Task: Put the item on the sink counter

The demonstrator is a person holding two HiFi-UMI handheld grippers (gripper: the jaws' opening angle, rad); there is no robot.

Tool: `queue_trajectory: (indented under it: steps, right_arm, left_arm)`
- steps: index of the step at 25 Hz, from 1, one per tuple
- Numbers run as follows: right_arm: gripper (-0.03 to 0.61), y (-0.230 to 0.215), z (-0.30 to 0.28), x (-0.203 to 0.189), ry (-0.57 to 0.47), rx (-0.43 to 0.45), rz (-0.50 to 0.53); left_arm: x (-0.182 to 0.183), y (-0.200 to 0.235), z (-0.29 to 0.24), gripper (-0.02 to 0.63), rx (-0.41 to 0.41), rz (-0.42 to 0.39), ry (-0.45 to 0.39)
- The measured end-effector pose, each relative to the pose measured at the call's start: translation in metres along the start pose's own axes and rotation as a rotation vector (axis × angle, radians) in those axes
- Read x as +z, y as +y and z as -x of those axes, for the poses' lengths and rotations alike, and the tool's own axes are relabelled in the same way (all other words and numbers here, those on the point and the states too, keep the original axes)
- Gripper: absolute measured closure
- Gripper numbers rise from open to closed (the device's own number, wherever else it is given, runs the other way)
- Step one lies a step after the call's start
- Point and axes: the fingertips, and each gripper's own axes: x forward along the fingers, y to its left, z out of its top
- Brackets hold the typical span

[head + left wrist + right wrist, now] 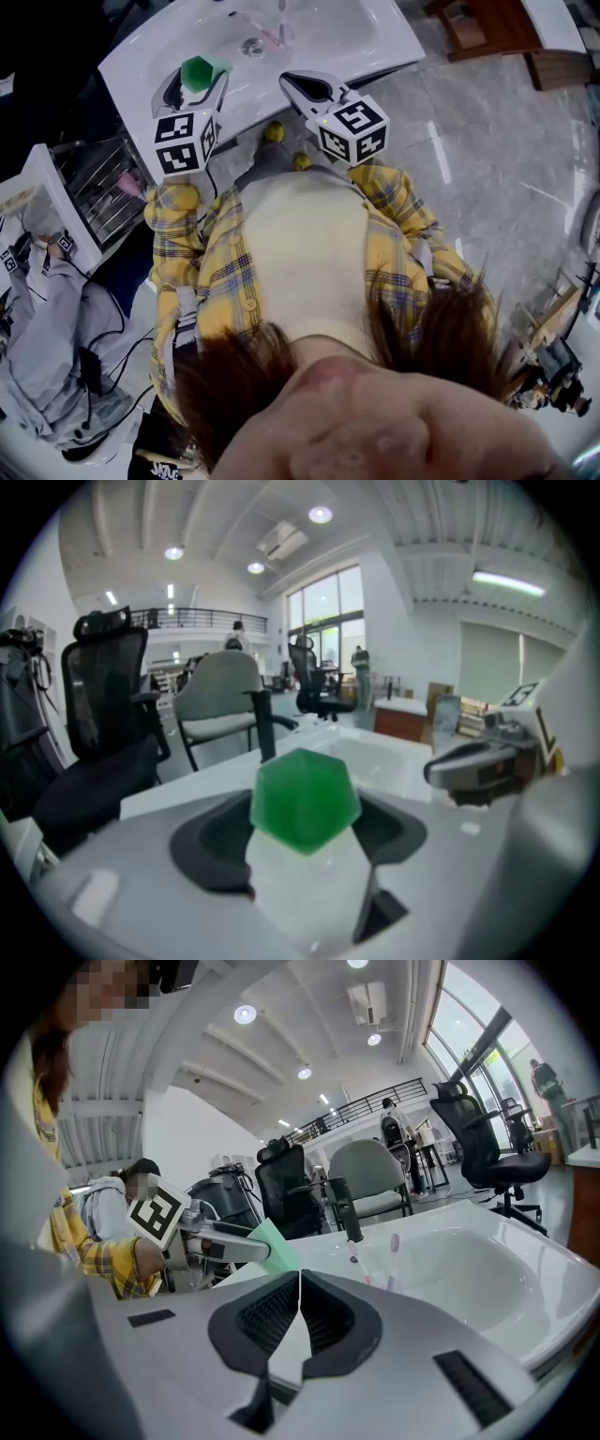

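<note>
A green faceted item [196, 71] sits between the jaws of my left gripper [197, 81], which is shut on it above the front left edge of the white sink counter [141, 70]. In the left gripper view the item [305, 799] fills the gap of the left gripper [302, 834], with the counter [211, 778] just beyond. My right gripper [298, 86] hovers over the counter's front edge to the right, shut and holding nothing. In the right gripper view, the pads of the right gripper [300, 1309] meet, and the item [274, 1247] shows at the left.
The basin holds a drain [252, 46] and toothbrushes [279, 33]. A dark faucet [342, 1208] stands behind the basin. A wire rack [98, 183] and grey clothing [47, 309] lie to my left. Marble floor [487, 141] spreads right. Office chairs [108, 714] stand beyond the counter.
</note>
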Motion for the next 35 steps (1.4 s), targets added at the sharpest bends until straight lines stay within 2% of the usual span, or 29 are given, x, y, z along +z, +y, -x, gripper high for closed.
queue_trajectory:
  steps: [12,17,22,28,35]
  right_arm:
    - [0.563,-0.022,-0.024,0.006,0.039,-0.058,-0.023]
    - [0.563,-0.023,-0.033,0.005,0.065,-0.066,-0.021]
    - [0.563,-0.022,-0.042,0.005,0.081,-0.076,-0.010]
    - [0.563,-0.023,-0.042,-0.001,0.105,-0.095,-0.021]
    - [0.563,-0.027,-0.047,-0.005,0.125,-0.117,-0.036]
  left_arm:
    - [-0.009,0.019,-0.065,0.291,-0.097,0.016,0.083]
    - [-0.022,0.029,-0.090,0.291,-0.080,-0.051,0.138]
    - [-0.043,0.034,-0.114,0.291,-0.101,-0.101,0.204]
    - [-0.061,0.026,-0.130,0.291,-0.110,-0.210,0.269]
    - [-0.072,0.020,-0.151,0.291,-0.136,-0.257,0.299]
